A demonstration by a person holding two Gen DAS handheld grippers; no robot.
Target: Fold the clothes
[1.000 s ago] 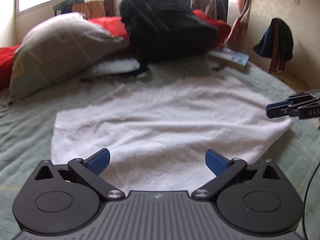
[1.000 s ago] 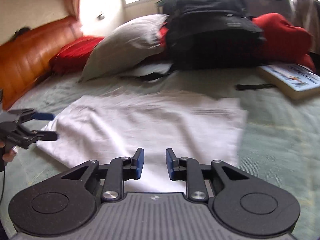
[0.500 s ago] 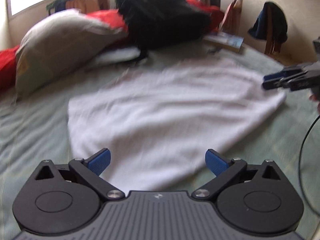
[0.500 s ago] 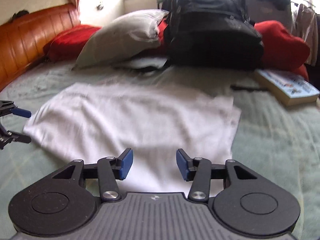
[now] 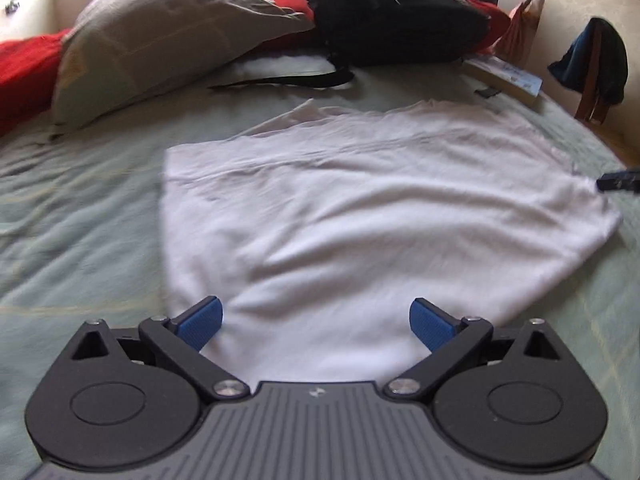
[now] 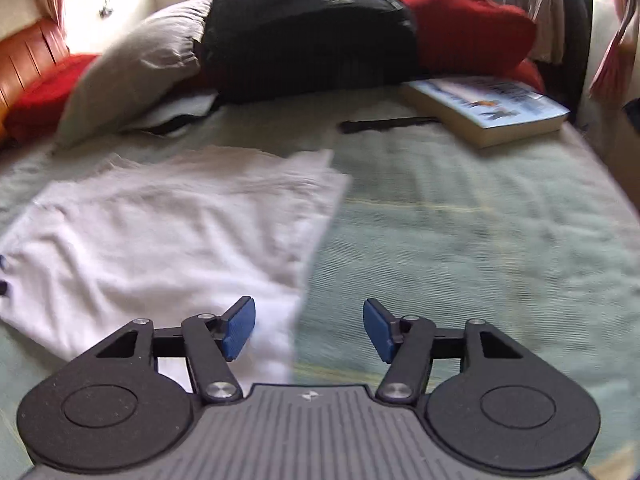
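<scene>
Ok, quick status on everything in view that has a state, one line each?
White cotton garment: lying flat on the green bedspread, partly folded, not gripped.
Left gripper: open, empty.
Right gripper: jaws opening, nothing between them.
Thick paperback book: closed.
Black backpack: propped upright.

We can read no text. The book (image 6: pixel 486 110) on the bed (image 6: pixel 460 240) has a printed cover, and the black backpack (image 6: pixel 312 28) bears a small label, but both are too blurred for us to make out.
</scene>
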